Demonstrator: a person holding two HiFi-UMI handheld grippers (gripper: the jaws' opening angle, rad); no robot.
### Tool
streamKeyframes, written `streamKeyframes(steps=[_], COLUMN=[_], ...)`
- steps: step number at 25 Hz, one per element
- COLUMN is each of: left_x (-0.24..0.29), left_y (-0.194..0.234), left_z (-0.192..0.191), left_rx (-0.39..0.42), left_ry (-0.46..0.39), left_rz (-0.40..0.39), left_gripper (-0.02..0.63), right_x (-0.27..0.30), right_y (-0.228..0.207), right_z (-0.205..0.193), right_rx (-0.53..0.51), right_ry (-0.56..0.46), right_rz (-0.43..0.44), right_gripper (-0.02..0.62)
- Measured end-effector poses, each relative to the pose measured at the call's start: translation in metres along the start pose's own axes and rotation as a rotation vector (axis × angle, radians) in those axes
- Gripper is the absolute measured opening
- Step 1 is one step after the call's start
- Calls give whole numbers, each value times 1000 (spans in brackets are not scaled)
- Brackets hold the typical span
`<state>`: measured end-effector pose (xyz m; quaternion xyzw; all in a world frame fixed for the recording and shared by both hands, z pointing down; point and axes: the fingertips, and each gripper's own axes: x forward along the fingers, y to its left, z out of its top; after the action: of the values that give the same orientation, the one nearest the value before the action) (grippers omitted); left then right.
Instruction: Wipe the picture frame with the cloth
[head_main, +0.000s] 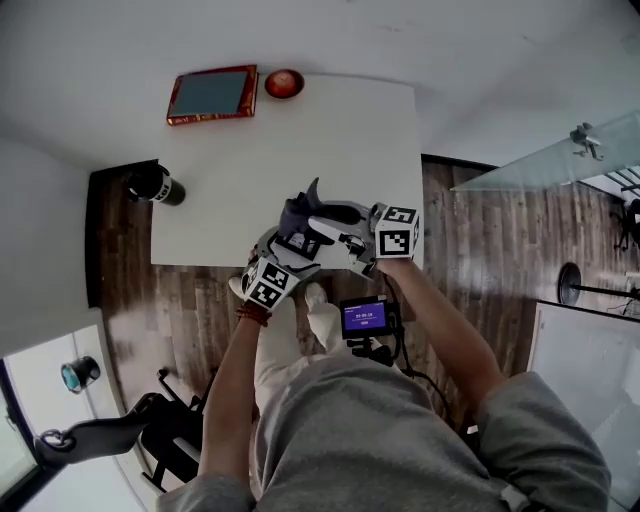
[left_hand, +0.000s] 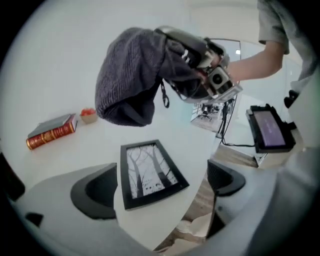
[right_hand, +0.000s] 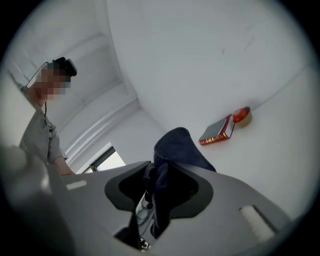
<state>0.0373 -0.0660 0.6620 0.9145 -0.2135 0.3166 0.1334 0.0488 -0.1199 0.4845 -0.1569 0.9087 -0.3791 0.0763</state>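
Note:
A black picture frame (left_hand: 150, 172) with a tree print lies flat on the white table (head_main: 330, 140), close to its front edge. My left gripper (left_hand: 159, 187) hovers over the frame, open, nothing between its fingers. A dark grey cloth (left_hand: 132, 75) hangs bunched above the frame, and my right gripper (left_hand: 202, 65) is shut on it. In the right gripper view the cloth (right_hand: 177, 147) fills the gap between the jaws of that gripper (right_hand: 157, 190). From the head view both grippers meet at the table's front edge with the cloth (head_main: 300, 212) between them; the frame is hidden under them.
A red book (head_main: 212, 94) and a small red bowl (head_main: 284, 83) sit at the table's far left corner. A black cylinder (head_main: 155, 185) stands left of the table. A device with a purple screen (head_main: 367, 318) hangs at the person's chest.

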Motion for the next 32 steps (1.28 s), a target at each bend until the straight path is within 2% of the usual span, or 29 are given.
streamKeyframes(steps=[3, 7, 9, 12, 15, 20, 24, 26, 32], left_x=[-27, -76, -100, -129, -150, -201, -243, -262, -304], left_y=[-16, -12, -10, -11, -10, -19, -32, -36, -54], left_z=[55, 115, 142, 169, 181, 213, 220, 221, 209], left_rx=[33, 36, 32, 34, 57, 93, 87, 97, 106], left_ry=[-120, -293, -378, -477, -531, -642, -695, -712, -743], left_rz=[-4, 47, 60, 80, 126, 169, 168, 170, 148], left_gripper=[557, 518, 500, 431, 357, 288, 120, 75, 38], right_x=[-31, -56, -63, -72, -81, -93, -99, -96, -78], right_y=[13, 31, 46, 80, 114, 160, 195, 213, 262], right_z=[27, 45, 51, 56, 64, 76, 72, 71, 47], right_rx=[-92, -227, -307, -454, -559, -662, -758, -786, -820], right_ry=[-114, -229, -248, -236, -272, -389, -420, -441, -443], right_rz=[-50, -158, -205, -272, -352, -513, -651, -679, -714], right_gripper=[112, 112, 112, 112, 115, 115, 117, 117, 117])
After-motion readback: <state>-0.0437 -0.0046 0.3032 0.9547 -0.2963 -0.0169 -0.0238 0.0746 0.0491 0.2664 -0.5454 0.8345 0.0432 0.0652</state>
